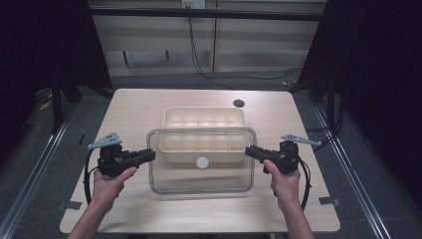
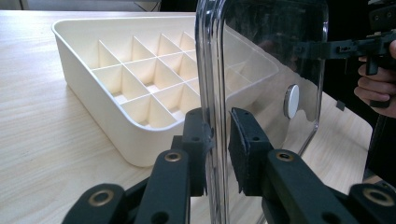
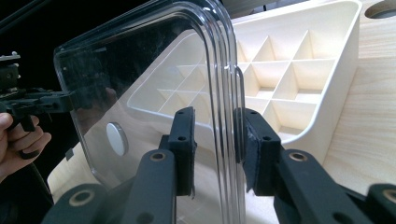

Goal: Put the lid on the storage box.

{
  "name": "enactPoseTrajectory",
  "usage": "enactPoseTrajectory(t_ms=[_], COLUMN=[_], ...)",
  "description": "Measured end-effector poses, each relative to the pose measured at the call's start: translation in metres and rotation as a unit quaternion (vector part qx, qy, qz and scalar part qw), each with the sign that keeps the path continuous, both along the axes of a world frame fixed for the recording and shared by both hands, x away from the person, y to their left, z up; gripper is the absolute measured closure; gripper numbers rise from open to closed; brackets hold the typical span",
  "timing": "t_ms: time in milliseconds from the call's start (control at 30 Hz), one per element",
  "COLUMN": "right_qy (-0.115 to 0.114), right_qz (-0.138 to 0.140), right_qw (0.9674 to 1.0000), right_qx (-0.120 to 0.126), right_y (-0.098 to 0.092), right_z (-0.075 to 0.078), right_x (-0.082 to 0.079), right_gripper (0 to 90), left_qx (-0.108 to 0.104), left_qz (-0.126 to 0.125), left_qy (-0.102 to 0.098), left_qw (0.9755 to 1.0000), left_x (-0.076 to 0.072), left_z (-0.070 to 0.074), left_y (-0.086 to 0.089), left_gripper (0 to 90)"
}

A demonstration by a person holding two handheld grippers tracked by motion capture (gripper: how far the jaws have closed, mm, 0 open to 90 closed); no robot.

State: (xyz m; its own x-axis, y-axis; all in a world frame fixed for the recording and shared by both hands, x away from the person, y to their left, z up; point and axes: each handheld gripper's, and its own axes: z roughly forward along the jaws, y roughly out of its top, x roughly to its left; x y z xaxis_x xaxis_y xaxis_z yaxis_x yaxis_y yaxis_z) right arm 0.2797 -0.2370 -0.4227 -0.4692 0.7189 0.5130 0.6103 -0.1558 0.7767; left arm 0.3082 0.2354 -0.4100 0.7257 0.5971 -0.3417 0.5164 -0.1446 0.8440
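Two tools are holding one clear lid above a pale wooden surface (image 1: 149, 104).

One cream plastic tray (image 1: 204, 119), rectangular with round corners and split into a grid of small cells, is sitting mid-surface. One transparent lid (image 1: 199, 179) with a round grey disc (image 1: 202, 162) is overlapping its near part. The left tool (image 1: 148, 156) is pinching the lid's left rim between its black padded jaws; the right tool (image 1: 250, 152) is gripping the right rim likewise.
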Motion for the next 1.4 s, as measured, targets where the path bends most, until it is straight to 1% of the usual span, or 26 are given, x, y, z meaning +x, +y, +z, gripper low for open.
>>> enactPoseTrajectory(t_ms=[200, 233, 267, 300, 500, 600, 733, 800, 833, 900, 967, 1000, 1100, 1133, 1233, 1267, 1333, 1400], right_qy=[0.000, 0.002, 0.004, 0.004, -0.002, -0.004, -0.009, -0.013, -0.013, -0.016, -0.016, -0.016, -0.017, -0.017, -0.017, -0.017, -0.018, -0.021], right_qz=[0.002, 0.001, 0.000, -0.001, 0.000, 0.001, -0.002, -0.004, -0.006, -0.006, -0.009, -0.008, -0.006, -0.006, -0.007, -0.007, -0.008, -0.010], right_qw=[1.0000, 1.0000, 1.0000, 1.0000, 1.0000, 1.0000, 1.0000, 0.9999, 0.9999, 0.9998, 0.9998, 0.9998, 0.9998, 0.9998, 0.9998, 0.9998, 0.9998, 0.9997], right_qx=[-0.003, 0.000, 0.000, 0.000, 0.003, 0.004, 0.002, 0.001, 0.002, 0.008, 0.007, 0.006, 0.012, 0.011, 0.010, 0.009, 0.009, 0.010], right_y=[-0.001, -0.001, -0.001, -0.001, 0.002, 0.002, 0.002, 0.002, 0.002, 0.002, 0.003, 0.003, 0.002, 0.002, 0.002, 0.002, 0.003, 0.003], right_z=[0.004, 0.005, 0.006, 0.007, 0.018, 0.022, 0.029, 0.032, 0.034, 0.037, 0.041, 0.042, 0.046, 0.047, 0.050, 0.051, 0.054, 0.056], right_x=[0.011, 0.014, 0.016, 0.017, 0.023, 0.025, 0.025, 0.026, 0.027, 0.029, 0.032, 0.034, 0.040, 0.042, 0.049, 0.050, 0.053, 0.055], right_gripper=[68.3, 68.3, 68.3, 68.2, 68.2, 68.1, 68.2, 68.1, 68.2, 68.3, 68.3, 68.4, 68.7, 68.7, 68.7, 68.7, 68.6, 68.6], left_qx=[-0.006, -0.008, -0.006, -0.008, -0.008, -0.009, -0.002, -0.006, -0.004, -0.009, -0.007, -0.010, -0.011, -0.007, -0.011, -0.009, -0.013, -0.011], left_qz=[0.001, 0.002, 0.003, 0.005, 0.009, 0.012, 0.011, 0.015, 0.014, 0.020, 0.023, 0.022, 0.022, 0.021, 0.024, 0.023, 0.025, 0.025], left_qy=[0.005, 0.006, 0.005, 0.005, -0.006, -0.008, -0.012, -0.011, -0.011, -0.013, -0.015, -0.017, -0.017, -0.019, -0.018, -0.019, -0.019, -0.018], left_qw=[1.0000, 0.9999, 1.0000, 0.9999, 0.9999, 0.9998, 0.9999, 0.9998, 0.9998, 0.9997, 0.9996, 0.9996, 0.9996, 0.9996, 0.9995, 0.9995, 0.9994, 0.9994], left_x=[0.011, 0.012, 0.013, 0.014, 0.019, 0.019, 0.020, 0.021, 0.023, 0.026, 0.029, 0.031, 0.035, 0.037, 0.042, 0.043, 0.046, 0.048], left_z=[0.003, 0.004, 0.006, 0.008, 0.021, 0.023, 0.026, 0.028, 0.029, 0.032, 0.035, 0.036, 0.040, 0.041, 0.045, 0.046, 0.048, 0.049], left_y=[0.000, -0.001, 0.000, 0.000, 0.001, 0.001, 0.001, 0.000, 0.000, 0.000, 0.000, 0.000, 0.001, 0.001, 0.001, 0.001, 0.001, 0.001], left_gripper=[77.0, 77.1, 77.1, 77.1, 77.0, 77.0, 76.7, 76.7, 76.6, 76.6, 76.5, 76.4, 76.5, 76.5, 76.5, 76.6, 76.5, 76.5])
